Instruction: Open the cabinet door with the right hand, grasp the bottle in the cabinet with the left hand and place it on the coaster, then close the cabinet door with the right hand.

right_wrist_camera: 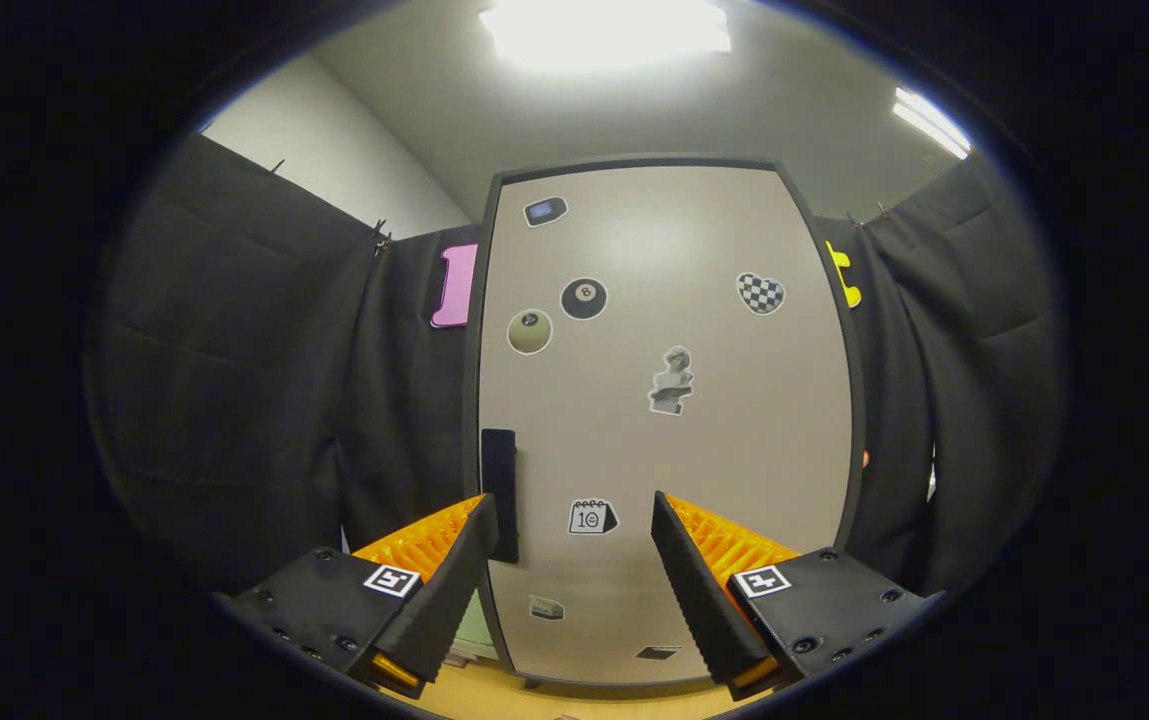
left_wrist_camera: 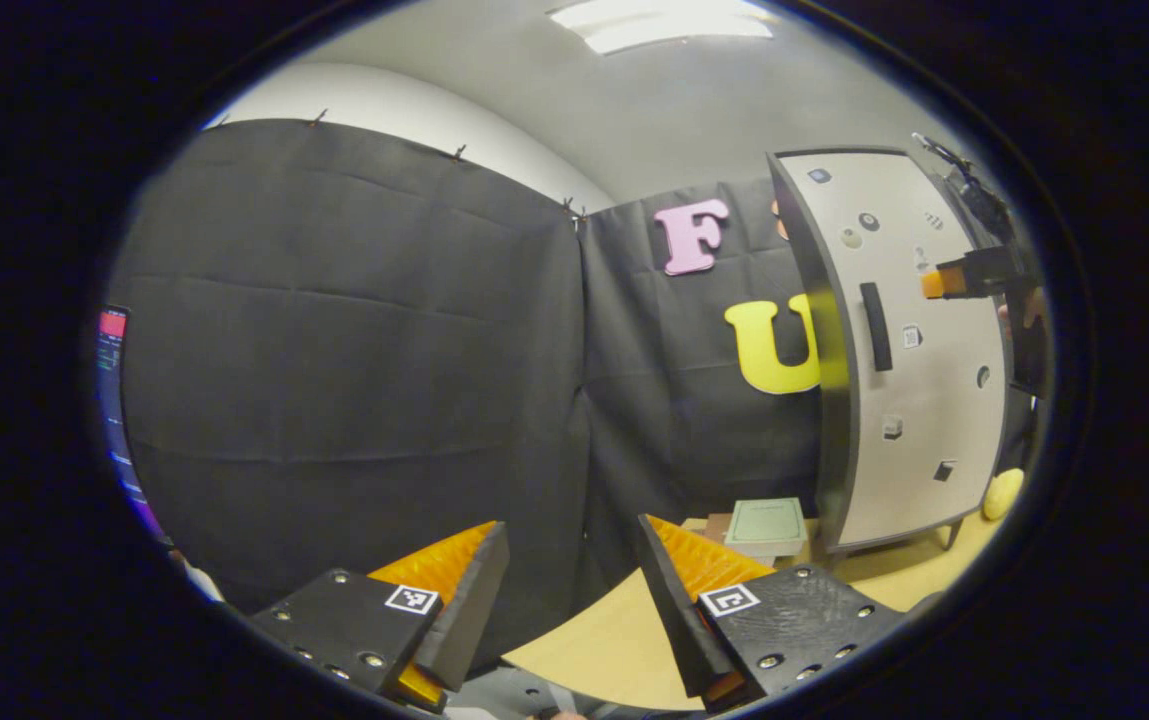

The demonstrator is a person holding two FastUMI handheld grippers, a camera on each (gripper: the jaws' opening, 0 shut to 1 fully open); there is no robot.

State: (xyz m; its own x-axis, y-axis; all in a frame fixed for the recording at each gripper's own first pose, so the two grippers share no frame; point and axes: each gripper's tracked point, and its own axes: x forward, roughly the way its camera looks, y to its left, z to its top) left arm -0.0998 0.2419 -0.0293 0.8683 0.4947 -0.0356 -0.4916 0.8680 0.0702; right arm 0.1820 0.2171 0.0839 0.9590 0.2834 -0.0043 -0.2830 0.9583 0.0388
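Observation:
The cabinet point(right_wrist_camera: 669, 420) is a tall pale box with a dark frame and several stickers on its door. The door lies flush with the frame, hiding the inside. Its black vertical handle point(right_wrist_camera: 499, 493) runs along the door's left edge. My right gripper point(right_wrist_camera: 574, 502) is open just in front of the door's lower half, its left finger point(right_wrist_camera: 454, 560) beside the handle. In the left gripper view the cabinet point(left_wrist_camera: 919, 350) stands at the right, with the handle point(left_wrist_camera: 875, 326) and the right gripper point(left_wrist_camera: 964, 278) in front of it. My left gripper point(left_wrist_camera: 571, 527) is open and holds nothing, facing the cloth wall.
A pale green square slab point(left_wrist_camera: 766, 527) lies on the wooden table point(left_wrist_camera: 624, 640) left of the cabinet's foot. A yellow round thing point(left_wrist_camera: 1002, 492) sits low at the right of the cabinet. A lit screen point(left_wrist_camera: 114, 400) is at the far left edge.

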